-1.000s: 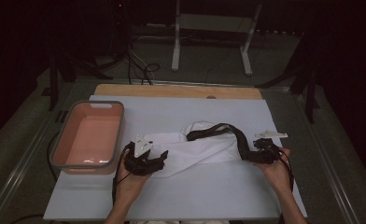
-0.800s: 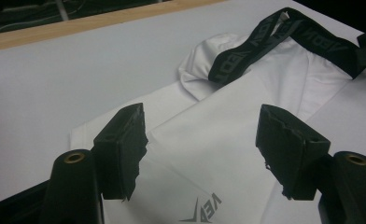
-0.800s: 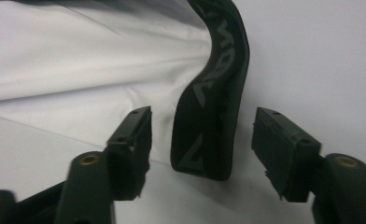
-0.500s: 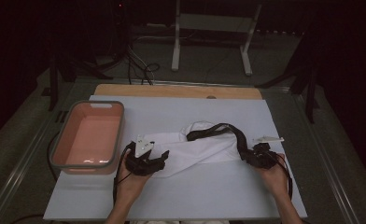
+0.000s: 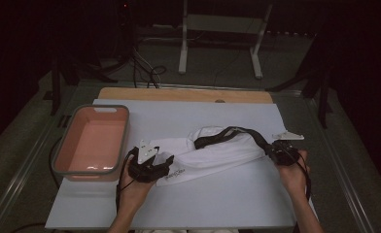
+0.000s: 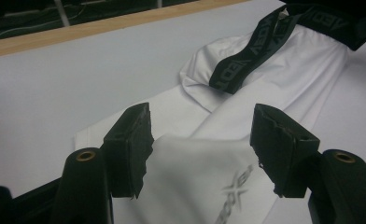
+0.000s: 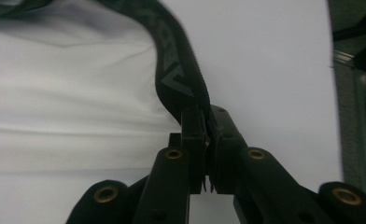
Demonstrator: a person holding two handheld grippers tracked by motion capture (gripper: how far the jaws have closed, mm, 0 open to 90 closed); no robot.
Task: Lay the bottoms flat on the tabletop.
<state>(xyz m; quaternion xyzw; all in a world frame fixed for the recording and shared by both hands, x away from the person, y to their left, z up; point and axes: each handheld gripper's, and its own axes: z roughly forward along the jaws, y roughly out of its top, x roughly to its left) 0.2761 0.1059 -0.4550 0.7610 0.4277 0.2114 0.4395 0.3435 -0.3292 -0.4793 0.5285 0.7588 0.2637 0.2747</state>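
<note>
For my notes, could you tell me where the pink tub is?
In the high view, the pink tub sits at the table's left edge, just left of the left gripper.

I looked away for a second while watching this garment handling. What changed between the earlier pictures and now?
The right gripper has just been closing and is now shut on the black waistband of the white garment, at its right end. The left gripper kept its place, its fingers open around the garment's other end. The pink tub and the table stayed as they were.

From above we look forward and down; our two gripper views sit close, sharing the white garment [image 5: 217, 153]
</note>
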